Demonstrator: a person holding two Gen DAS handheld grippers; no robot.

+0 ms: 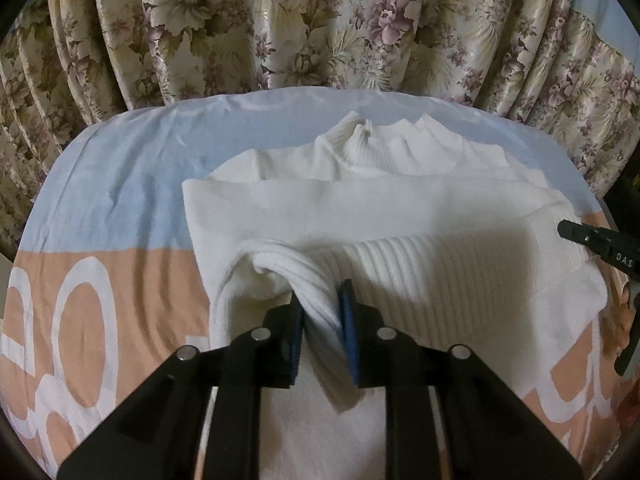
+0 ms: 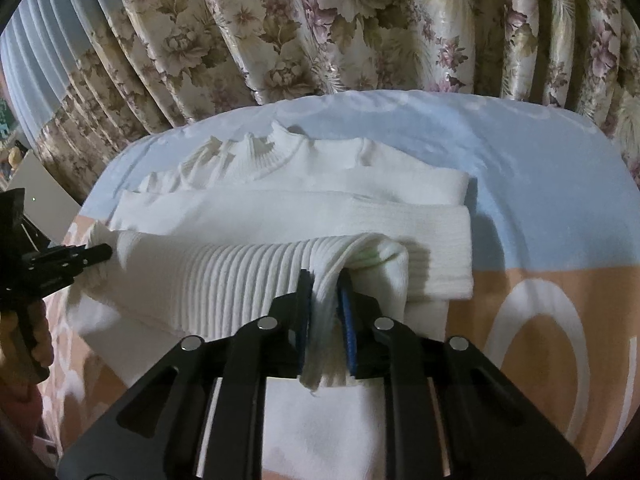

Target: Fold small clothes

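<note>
A white ribbed sweater [image 1: 360, 208] lies on the bed, its collar at the far side, sleeves folded across the body. My left gripper [image 1: 322, 304] is shut on the ribbed hem at the sweater's left corner and lifts it. My right gripper [image 2: 325, 284] is shut on the ribbed hem at the right corner of the sweater [image 2: 300, 216]. Each gripper shows at the edge of the other's view: the right gripper [image 1: 576, 232] and the left gripper [image 2: 92, 254]. The hem hangs between them above the sweater's body.
The bed sheet [image 1: 120, 184] is pale blue at the far side and peach with white shapes near me [image 2: 540, 320]. A floral curtain [image 1: 320, 20] hangs close behind the bed's far edge.
</note>
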